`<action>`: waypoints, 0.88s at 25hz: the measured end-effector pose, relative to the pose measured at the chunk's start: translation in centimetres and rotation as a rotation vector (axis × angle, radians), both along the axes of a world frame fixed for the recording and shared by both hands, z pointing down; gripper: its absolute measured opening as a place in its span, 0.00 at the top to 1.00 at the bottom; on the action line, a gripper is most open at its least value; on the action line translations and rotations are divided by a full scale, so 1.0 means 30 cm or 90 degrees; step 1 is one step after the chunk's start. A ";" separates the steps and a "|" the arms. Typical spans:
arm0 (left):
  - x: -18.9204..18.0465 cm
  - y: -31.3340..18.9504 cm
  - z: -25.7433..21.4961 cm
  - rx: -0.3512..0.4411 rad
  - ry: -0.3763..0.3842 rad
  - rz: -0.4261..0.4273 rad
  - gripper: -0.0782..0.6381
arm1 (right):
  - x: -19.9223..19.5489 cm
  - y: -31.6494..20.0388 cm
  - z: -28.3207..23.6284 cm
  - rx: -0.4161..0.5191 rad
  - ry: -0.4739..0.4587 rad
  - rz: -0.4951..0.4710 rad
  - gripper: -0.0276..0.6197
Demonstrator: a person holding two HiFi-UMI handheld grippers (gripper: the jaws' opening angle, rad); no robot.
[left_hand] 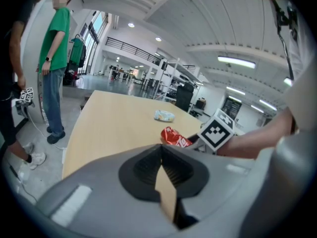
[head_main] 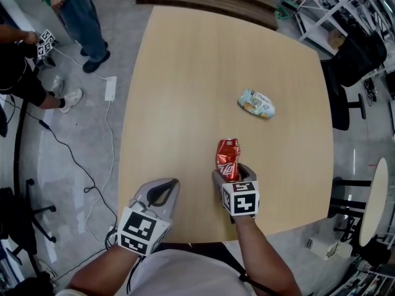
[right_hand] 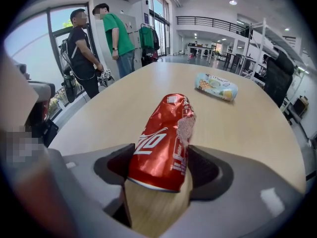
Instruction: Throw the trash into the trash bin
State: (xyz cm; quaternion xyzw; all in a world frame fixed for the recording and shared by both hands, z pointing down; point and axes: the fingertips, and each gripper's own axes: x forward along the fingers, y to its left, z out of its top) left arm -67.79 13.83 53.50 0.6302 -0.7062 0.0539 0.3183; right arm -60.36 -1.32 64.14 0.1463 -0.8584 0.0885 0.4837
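Observation:
A crushed red soda can lies on the light wooden table close to the near edge. My right gripper points steeply down at it, open, with the can's near end between its jaws and nearly filling the gap. A pale green snack packet lies further out to the right, also visible in the right gripper view. My left gripper hovers at the table's near edge, left of the can, shut and holding nothing. No trash bin is in view.
Two people stand on the floor off the table's far left corner. A white power strip and cables lie on the floor to the left. A black chair and a round white table stand to the right.

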 end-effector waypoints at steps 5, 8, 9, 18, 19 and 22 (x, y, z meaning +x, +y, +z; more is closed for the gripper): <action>0.000 -0.006 -0.013 0.012 -0.004 0.001 0.88 | -0.009 0.019 -0.046 -0.005 -0.026 -0.009 0.44; 0.002 -0.015 -0.022 0.019 -0.009 0.012 0.88 | -0.009 0.021 -0.093 -0.005 -0.050 -0.004 0.45; 0.005 -0.018 -0.024 0.021 -0.011 0.017 0.88 | -0.008 0.021 -0.115 -0.004 -0.061 -0.001 0.45; 0.066 -0.107 -0.099 0.065 -0.030 0.089 0.88 | 0.040 0.028 -0.386 -0.029 -0.221 0.063 0.45; 0.080 -0.121 -0.109 0.070 -0.033 0.101 0.88 | 0.055 0.028 -0.418 -0.024 -0.234 0.069 0.45; 0.121 -0.164 -0.145 0.086 -0.043 0.133 0.88 | 0.107 0.028 -0.500 -0.007 -0.269 0.091 0.45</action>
